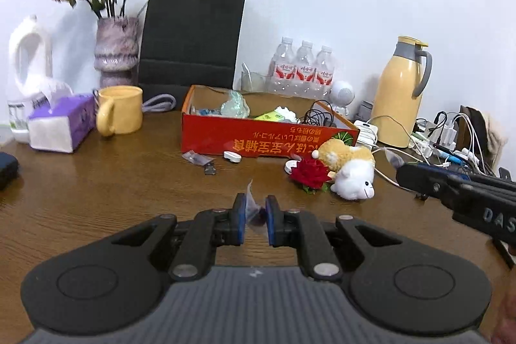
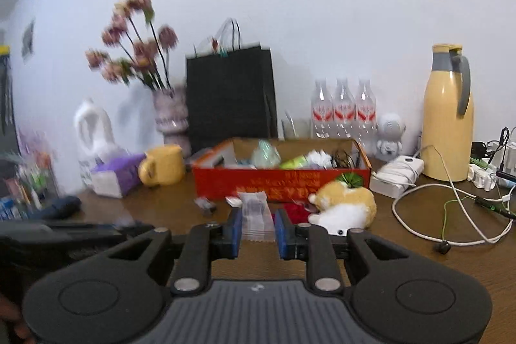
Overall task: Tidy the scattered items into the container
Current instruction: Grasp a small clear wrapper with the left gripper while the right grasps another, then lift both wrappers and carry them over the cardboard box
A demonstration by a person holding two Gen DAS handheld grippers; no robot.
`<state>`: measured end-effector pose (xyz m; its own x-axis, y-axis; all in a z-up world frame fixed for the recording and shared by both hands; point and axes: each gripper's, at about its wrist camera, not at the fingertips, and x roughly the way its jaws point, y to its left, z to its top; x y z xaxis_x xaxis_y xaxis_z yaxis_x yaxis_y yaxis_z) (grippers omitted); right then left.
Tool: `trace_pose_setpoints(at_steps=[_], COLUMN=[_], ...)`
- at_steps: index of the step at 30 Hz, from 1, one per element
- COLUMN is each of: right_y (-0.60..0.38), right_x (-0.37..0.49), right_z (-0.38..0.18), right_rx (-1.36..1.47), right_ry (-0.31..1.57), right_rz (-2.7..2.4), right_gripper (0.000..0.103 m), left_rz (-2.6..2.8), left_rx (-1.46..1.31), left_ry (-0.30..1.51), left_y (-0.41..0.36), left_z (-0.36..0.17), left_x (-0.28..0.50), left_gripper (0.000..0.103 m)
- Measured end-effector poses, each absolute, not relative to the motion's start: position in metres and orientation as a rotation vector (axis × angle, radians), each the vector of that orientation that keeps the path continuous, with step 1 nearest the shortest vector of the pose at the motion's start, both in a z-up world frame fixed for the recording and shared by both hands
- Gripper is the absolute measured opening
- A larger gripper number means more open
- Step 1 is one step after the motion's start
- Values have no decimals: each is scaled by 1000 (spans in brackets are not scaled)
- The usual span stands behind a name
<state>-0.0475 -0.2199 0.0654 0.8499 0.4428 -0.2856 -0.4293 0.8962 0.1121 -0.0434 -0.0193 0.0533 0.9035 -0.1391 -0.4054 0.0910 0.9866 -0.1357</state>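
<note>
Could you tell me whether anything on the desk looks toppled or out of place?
The plush toy lies tipped on its side against the red box, beside a red rose. Small packets sit loose on the table.

Box (image 1: 258,137) mid-table, plush toy (image 1: 348,170) before it — mug (image 1: 121,110) left, flask (image 1: 401,92) right

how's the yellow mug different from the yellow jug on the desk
The mug is short and squat; the jug is tall and narrows toward the top. The mug is open-topped, while the jug has a grey collar and a closed lid. The mug's handle is yellow like its body; the jug's handle is grey. The mug stands left of the red box, the jug to its right. Both are pale yellow and upright.
</note>
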Motion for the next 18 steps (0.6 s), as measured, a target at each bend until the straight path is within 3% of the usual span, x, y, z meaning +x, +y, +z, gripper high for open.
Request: trace_pose_setpoints(at_steps=[9, 18], right_y=[-229, -226], right_x=[-65, 38], right_z=[79, 123], right_rx=[26, 25], right_ry=[248, 239], right_rz=[455, 474], right_gripper=[21, 21], left_rz=[-119, -167], left_rx=[-130, -109], left_ry=[361, 275], left_y=[-18, -19], left_z=[73, 132], left_x=[-47, 64], left_gripper=[13, 13])
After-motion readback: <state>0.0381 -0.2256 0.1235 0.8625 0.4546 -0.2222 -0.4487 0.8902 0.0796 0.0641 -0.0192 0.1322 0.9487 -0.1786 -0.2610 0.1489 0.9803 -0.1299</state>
